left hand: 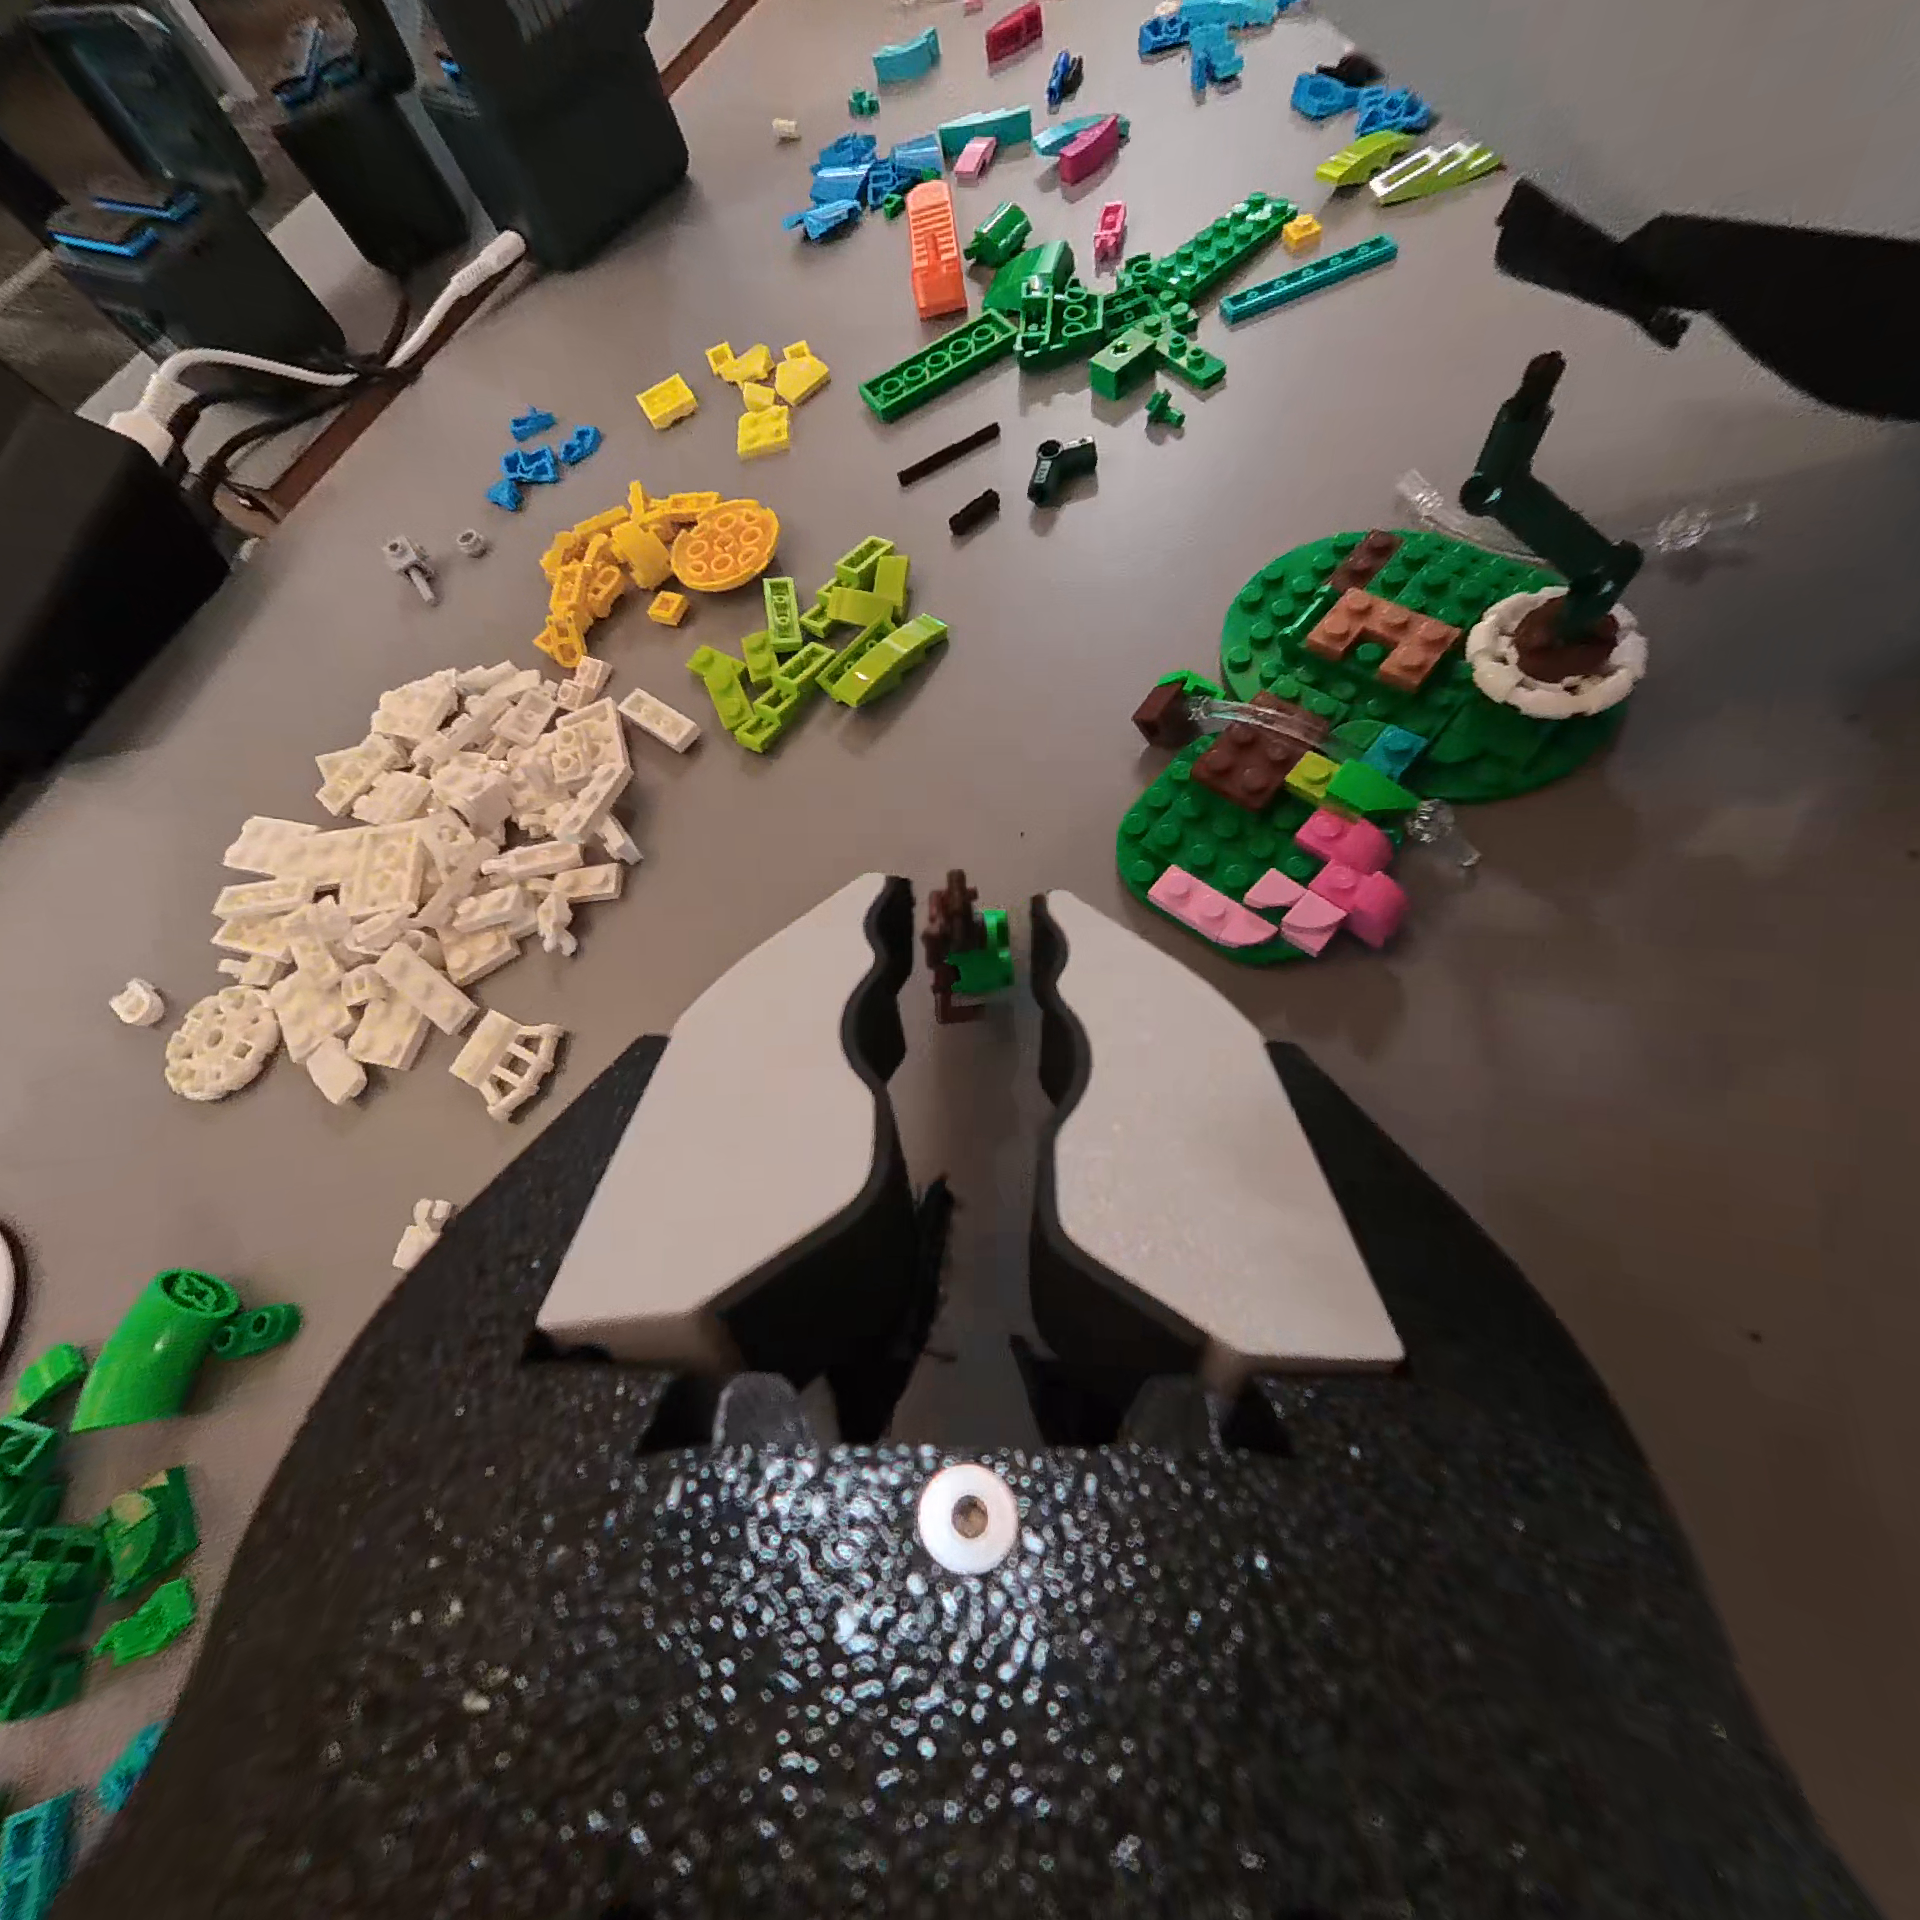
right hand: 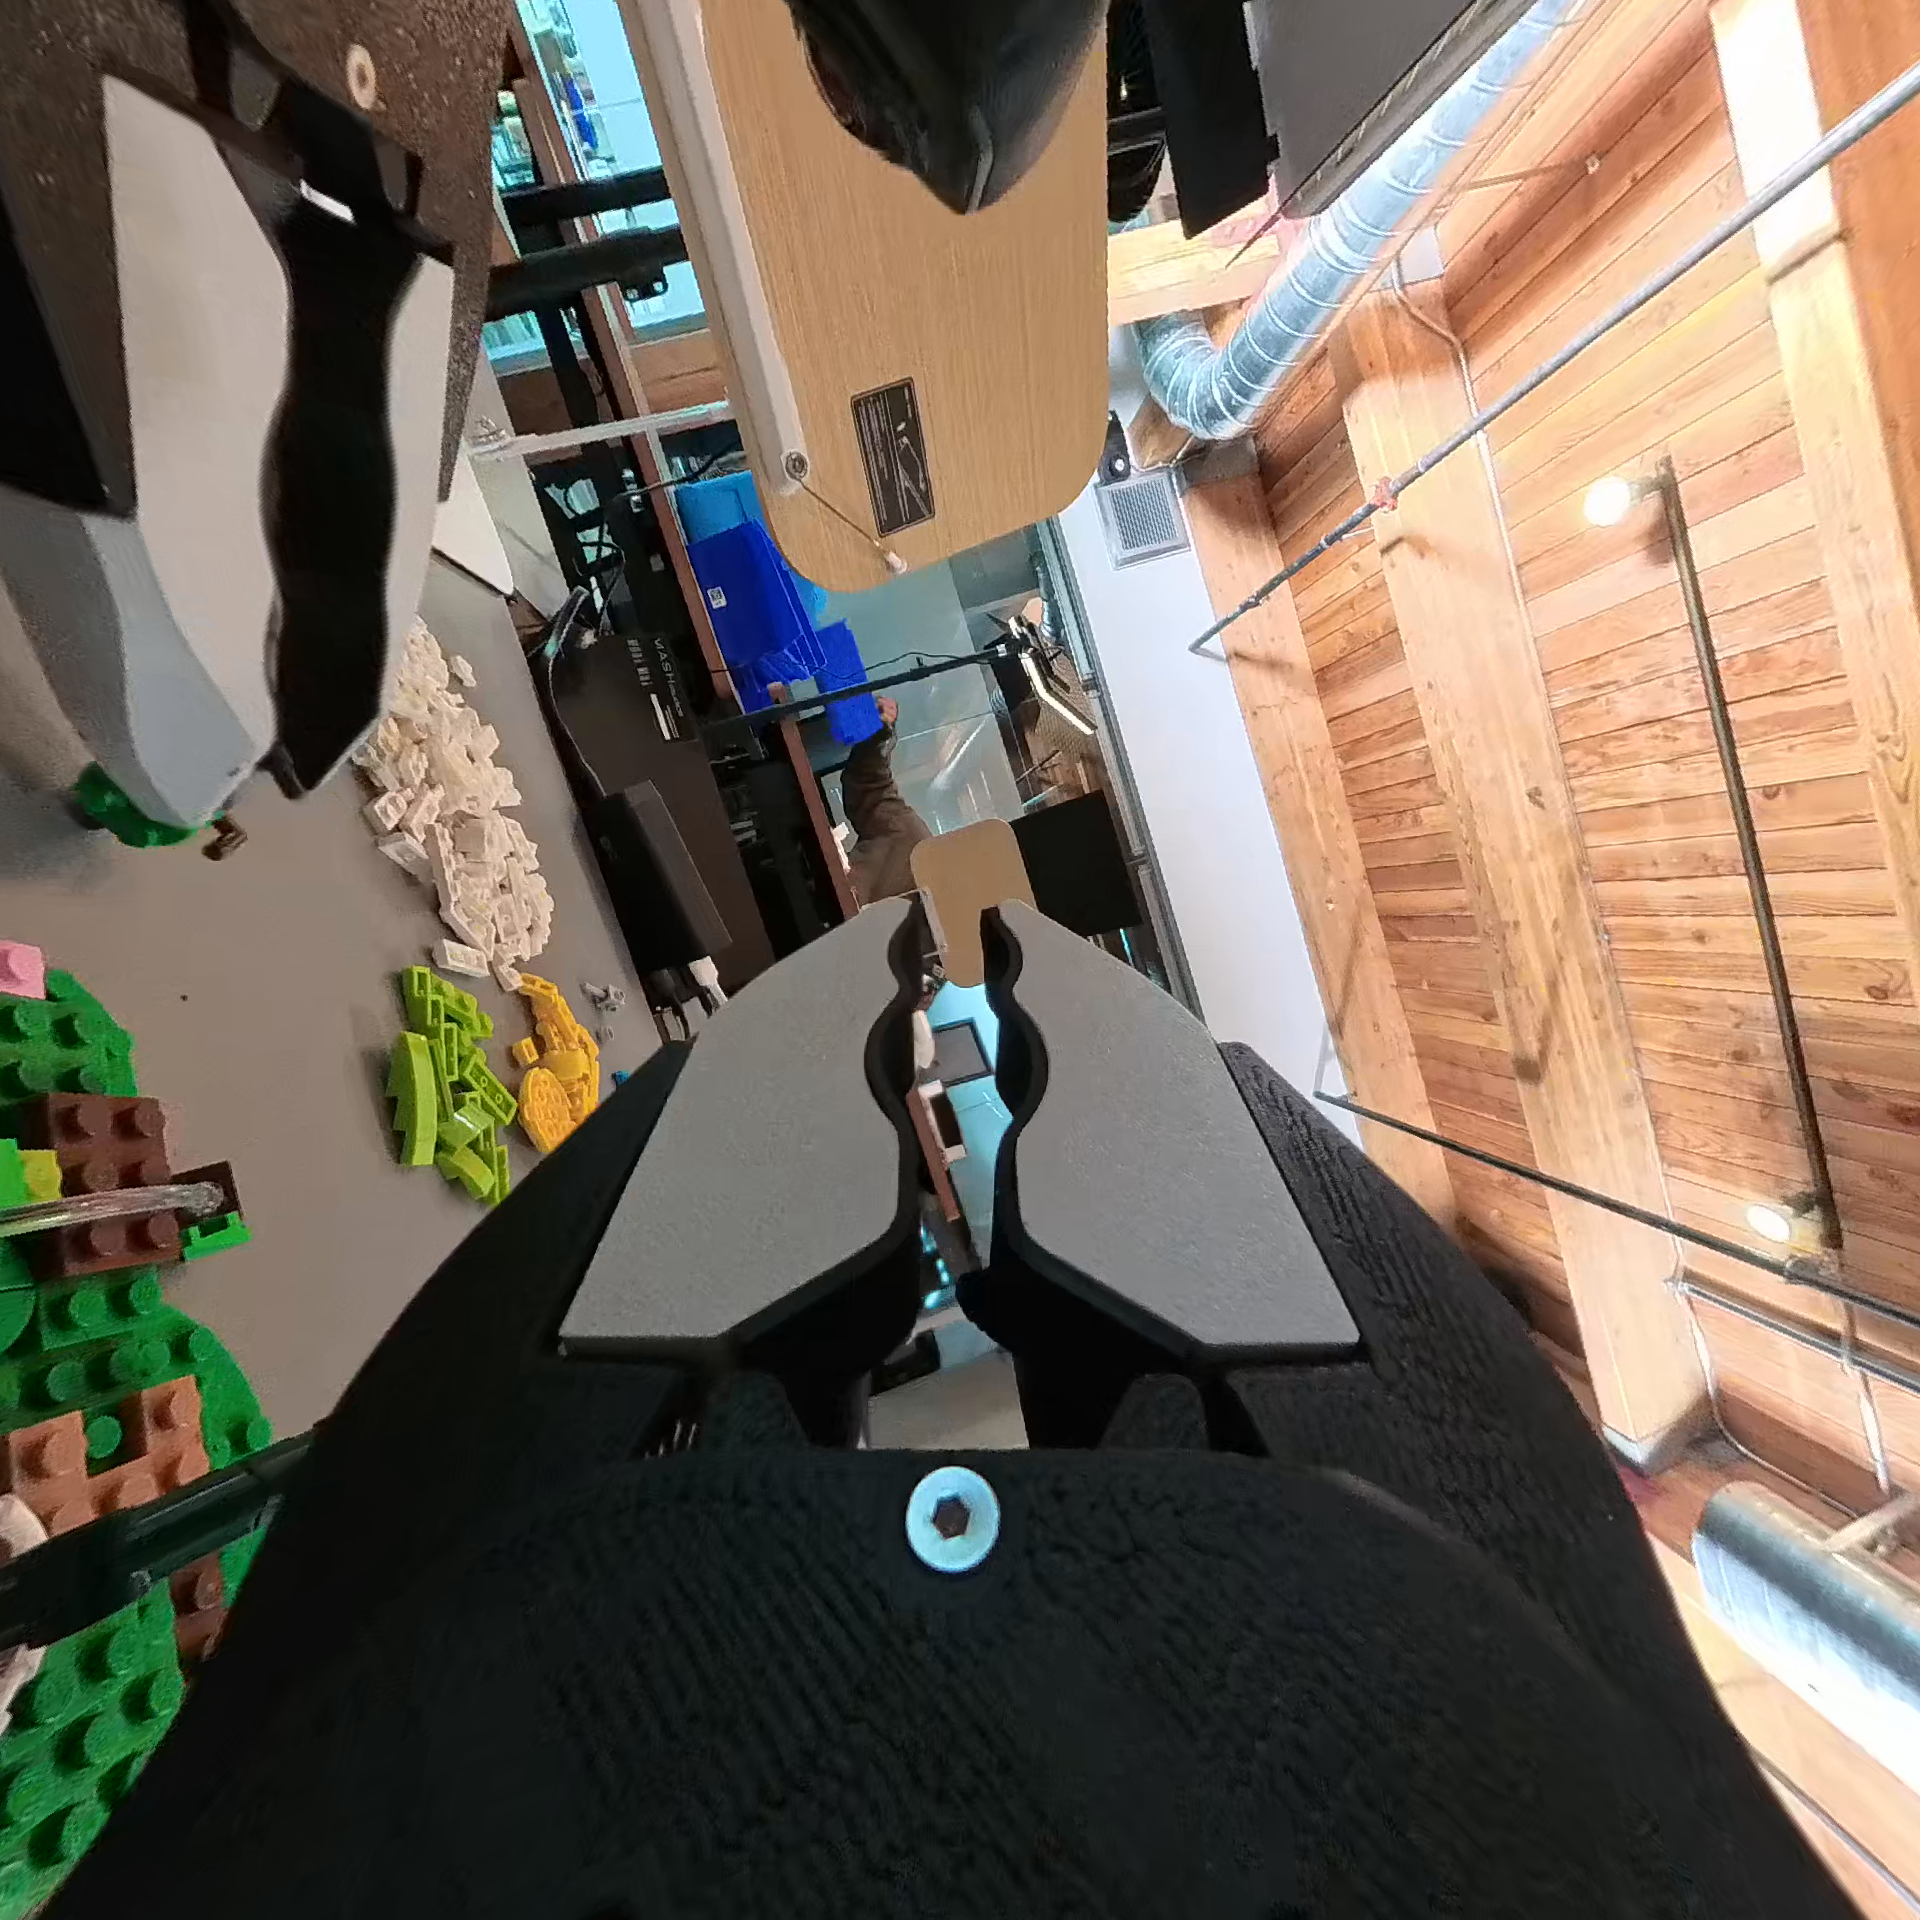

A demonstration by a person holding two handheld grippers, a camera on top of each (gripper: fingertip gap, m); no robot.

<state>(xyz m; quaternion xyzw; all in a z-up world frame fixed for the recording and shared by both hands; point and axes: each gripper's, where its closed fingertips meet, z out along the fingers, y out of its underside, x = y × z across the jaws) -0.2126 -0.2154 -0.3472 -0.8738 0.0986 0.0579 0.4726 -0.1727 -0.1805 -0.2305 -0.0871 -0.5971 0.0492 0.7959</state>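
My left gripper (left hand: 968,891) is low over the grey table (left hand: 1039,623), jaws open. A small brown and green brick piece (left hand: 971,956) stands between its pads, with a gap on each side. It also shows under that gripper's tip in the right wrist view (right hand: 120,816). To the right is a green studded base model (left hand: 1195,831) with brown and pink bricks, a white ring (left hand: 1558,665) and a dark green stem (left hand: 1527,499). My right gripper (right hand: 954,914) is turned on its side beside the model and points out into the room. Its fingers stand a little apart and nothing shows between them.
Sorted brick piles lie on the table: white (left hand: 416,883), lime (left hand: 821,644), orange-yellow (left hand: 644,571), yellow (left hand: 758,395), green (left hand: 1081,312), blue (left hand: 862,177) and more green at the near left (left hand: 83,1455). Black boxes and cables (left hand: 312,208) line the far left edge. Tip to tip, the grippers are about 12 centimetres apart.
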